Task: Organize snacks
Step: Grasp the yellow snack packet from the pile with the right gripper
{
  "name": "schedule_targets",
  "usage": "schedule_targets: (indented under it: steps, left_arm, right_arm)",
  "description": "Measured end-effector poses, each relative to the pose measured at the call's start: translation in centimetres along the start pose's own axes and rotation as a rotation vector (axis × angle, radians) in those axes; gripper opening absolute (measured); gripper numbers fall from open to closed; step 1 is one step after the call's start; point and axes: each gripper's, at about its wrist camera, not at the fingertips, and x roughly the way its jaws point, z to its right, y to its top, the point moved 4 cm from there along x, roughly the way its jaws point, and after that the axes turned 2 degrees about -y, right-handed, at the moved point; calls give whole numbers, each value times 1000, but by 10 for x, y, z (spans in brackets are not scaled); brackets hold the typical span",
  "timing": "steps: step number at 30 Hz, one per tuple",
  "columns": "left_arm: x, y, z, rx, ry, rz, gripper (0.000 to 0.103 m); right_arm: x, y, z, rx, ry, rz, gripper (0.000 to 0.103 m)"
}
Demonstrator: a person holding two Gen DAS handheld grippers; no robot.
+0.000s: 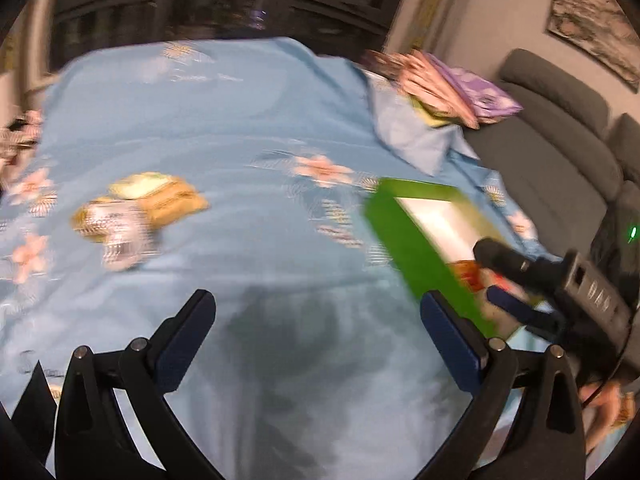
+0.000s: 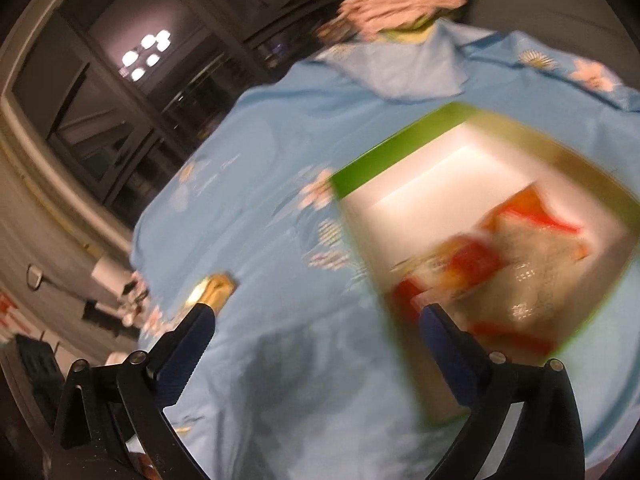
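A green box (image 1: 416, 252) with a white inside stands on the right of the blue flowered cloth (image 1: 224, 120). Red and orange snack packets (image 2: 512, 268) lie in it. Yellow snack packets (image 1: 140, 208) rest on the cloth to the left, and one of them (image 2: 214, 288) shows beside my right gripper's left finger. My left gripper (image 1: 318, 308) is open over bare cloth with nothing between its fingers. My right gripper (image 2: 318, 320) is open too, empty, at the box's near corner; in the left wrist view, the right gripper (image 1: 496, 276) hangs over the box's near end.
A pile of pink and purple snack packets (image 1: 448, 88) sits at the table's far right corner on a folded cloth flap. A grey sofa (image 1: 560, 152) stands beyond the right edge. Dark windows (image 2: 120, 92) lie behind. A person's hand (image 1: 604, 404) shows at the lower right.
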Motion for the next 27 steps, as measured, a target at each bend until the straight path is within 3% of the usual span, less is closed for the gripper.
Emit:
schedule_targets:
  steps: [4, 8, 11, 14, 19, 23, 25, 27]
  left_arm:
    - [-15, -6, -34, -12, 87, 31, 103]
    - [-17, -27, -73, -39, 66, -1, 103]
    - [-5, -35, -110, -143, 176, -80, 103]
    - [-4, -37, -123, -171, 115, -97, 103]
    - [3, -57, -146, -146, 170, -205, 103]
    - [8, -67, -172, -269, 148, -262, 103]
    - [6, -65, -180, -329, 108, -259, 103]
    - [-1, -59, -184, -337, 122, -220, 103]
  right_arm:
    - [24, -14, -39, -63, 8, -62, 102]
    - [47, -32, -73, -134, 3, -123, 102]
    - [75, -39, -102, -208, -38, -190, 102]
    - [106, -39, -140, -305, -98, -233, 102]
    - [176, -38, -208, -414, -45, -371, 102]
    - [244, -32, -239, -381, -89, -440, 102]
    - [273, -28, -245, -378, -107, -461, 102]
    - [298, -28, -246, -381, -176, -472, 102]
